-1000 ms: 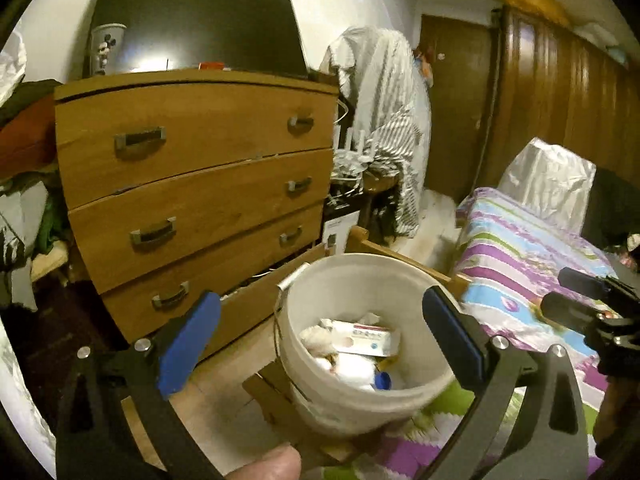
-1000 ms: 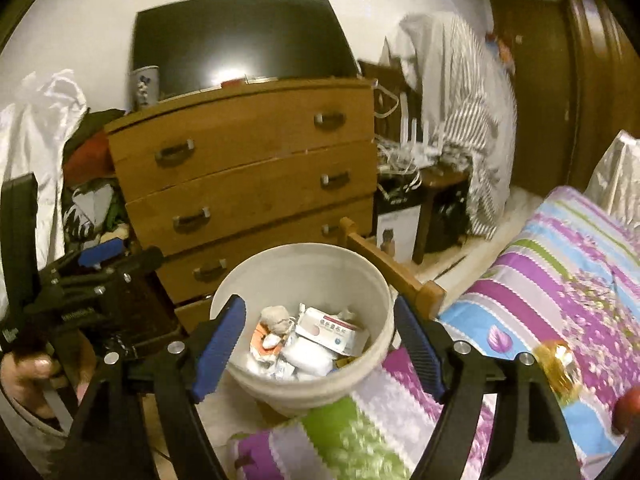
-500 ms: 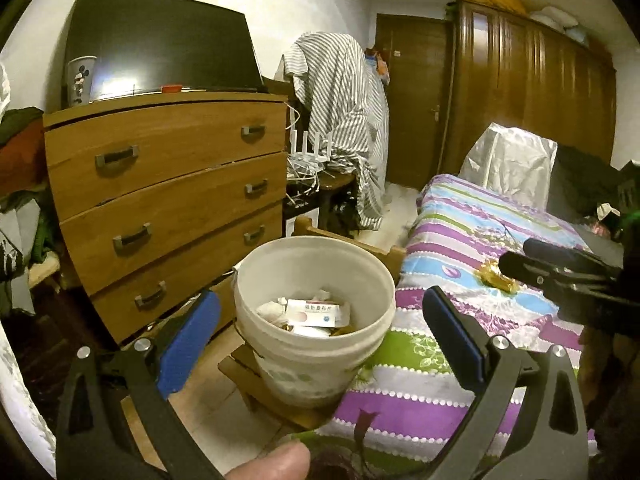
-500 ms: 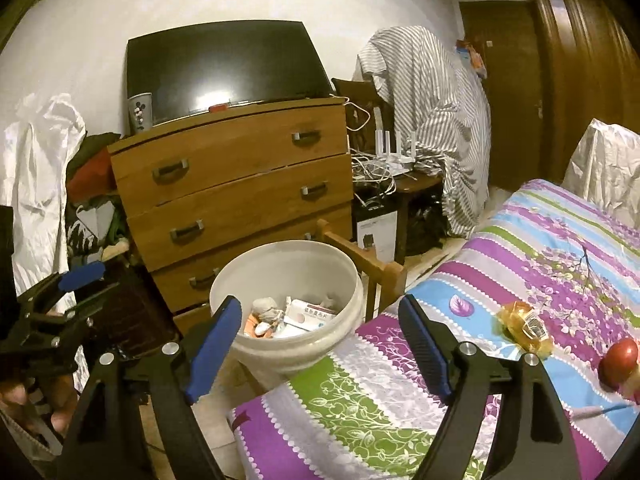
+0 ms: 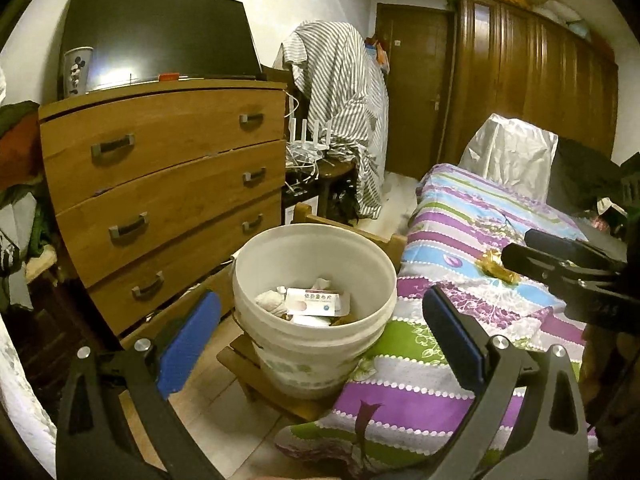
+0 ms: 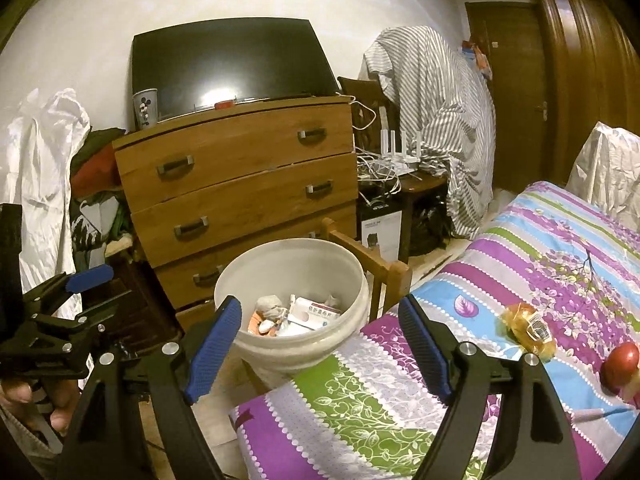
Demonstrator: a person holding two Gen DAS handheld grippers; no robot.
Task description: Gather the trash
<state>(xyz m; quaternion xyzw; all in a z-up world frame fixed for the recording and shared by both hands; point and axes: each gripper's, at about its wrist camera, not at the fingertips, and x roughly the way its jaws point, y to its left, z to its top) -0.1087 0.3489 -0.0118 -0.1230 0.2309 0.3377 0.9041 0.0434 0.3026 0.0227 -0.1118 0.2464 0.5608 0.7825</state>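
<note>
The white bucket (image 6: 292, 344) hides its lower trash; print on the medicine box (image 5: 314, 302) is too small to read. The red fruit (image 6: 620, 362) is cut off at the right wrist view's edge.

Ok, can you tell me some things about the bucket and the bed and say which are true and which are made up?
1. The white bucket has trash inside. True.
2. The right gripper is holding a wrapper. False: it is open and holds nothing.
3. A crinkly yellow wrapper lies on the striped bedspread. True.
4. The dresser drawers are pulled wide open. False: all are pushed in.
5. The left gripper is open. True.
</note>
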